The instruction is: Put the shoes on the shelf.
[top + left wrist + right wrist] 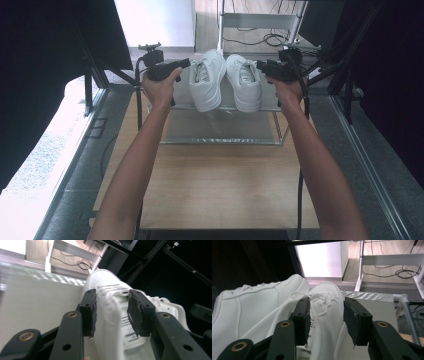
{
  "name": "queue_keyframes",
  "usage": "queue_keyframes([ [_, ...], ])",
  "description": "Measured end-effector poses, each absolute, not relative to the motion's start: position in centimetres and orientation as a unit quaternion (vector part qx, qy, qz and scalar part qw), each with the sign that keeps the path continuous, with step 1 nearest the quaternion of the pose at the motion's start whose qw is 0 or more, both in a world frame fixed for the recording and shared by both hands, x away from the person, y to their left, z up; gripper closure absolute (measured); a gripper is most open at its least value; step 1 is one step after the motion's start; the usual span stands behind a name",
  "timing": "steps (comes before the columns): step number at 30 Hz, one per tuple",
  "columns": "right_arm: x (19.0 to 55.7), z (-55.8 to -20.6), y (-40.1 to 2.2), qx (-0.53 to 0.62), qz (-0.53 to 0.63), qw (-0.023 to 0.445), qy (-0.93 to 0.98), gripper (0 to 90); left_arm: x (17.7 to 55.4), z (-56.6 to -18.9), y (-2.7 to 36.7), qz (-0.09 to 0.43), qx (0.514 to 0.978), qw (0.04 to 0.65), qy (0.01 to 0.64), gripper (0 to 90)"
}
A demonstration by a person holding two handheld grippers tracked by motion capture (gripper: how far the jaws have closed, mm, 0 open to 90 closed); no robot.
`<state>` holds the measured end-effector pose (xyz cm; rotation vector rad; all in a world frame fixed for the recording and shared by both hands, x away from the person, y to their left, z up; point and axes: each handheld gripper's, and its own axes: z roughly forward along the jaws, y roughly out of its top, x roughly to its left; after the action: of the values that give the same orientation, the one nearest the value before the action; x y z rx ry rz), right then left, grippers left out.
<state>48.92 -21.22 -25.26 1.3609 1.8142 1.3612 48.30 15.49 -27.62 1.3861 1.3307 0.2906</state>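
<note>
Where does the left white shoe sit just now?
In the high view, the left white shoe sits on the rack's top shelf, beside the right white shoe, nearest the left claw.

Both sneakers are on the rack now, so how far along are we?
Done: the left sneaker and right sneaker sit side by side on the rack's top shelf. In hand: nothing; the left gripper and right gripper straddle them, pads apart. Left: withdraw both grippers.

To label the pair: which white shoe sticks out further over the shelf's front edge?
The left white lace-up sneaker; its heel overhangs further than the right one's.
</note>
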Motion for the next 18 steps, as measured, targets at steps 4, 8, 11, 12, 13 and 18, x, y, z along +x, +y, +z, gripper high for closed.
queue_keyframes([
  [4, 48.0, -25.5, -22.5, 0.497, 0.494, 0.254, 0.667, 60.9, 47.5, -29.0, 17.1, 0.133, 0.591, 0.545, 0.58, 62.6],
  [8, 47.8, -27.5, -23.7, 0.511, 0.471, 0.248, 0.675, 65.6, 47.3, -31.7, 17.3, 0.123, 0.613, 0.51, 0.591, 66.3],
  [11, 48.1, -29.2, -23.4, 0.518, 0.451, 0.24, 0.687, 67.5, 47.4, -33.0, 16.3, 0.109, 0.626, 0.499, 0.589, 67.0],
  [12, 48.2, -29.7, -23.2, 0.52, 0.443, 0.24, 0.69, 68.1, 47.5, -33.3, 16.1, 0.106, 0.63, 0.496, 0.588, 67.4],
  [13, 48.3, -30.0, -23.1, 0.521, 0.439, 0.241, 0.692, 68.6, 47.6, -33.5, 15.8, 0.102, 0.634, 0.493, 0.587, 67.4],
  [18, 48.6, -31.3, -22.1, 0.52, 0.433, 0.238, 0.697, 79.9, 47.9, -33.6, 13.9, 0.099, 0.647, 0.495, 0.572, 70.4],
])
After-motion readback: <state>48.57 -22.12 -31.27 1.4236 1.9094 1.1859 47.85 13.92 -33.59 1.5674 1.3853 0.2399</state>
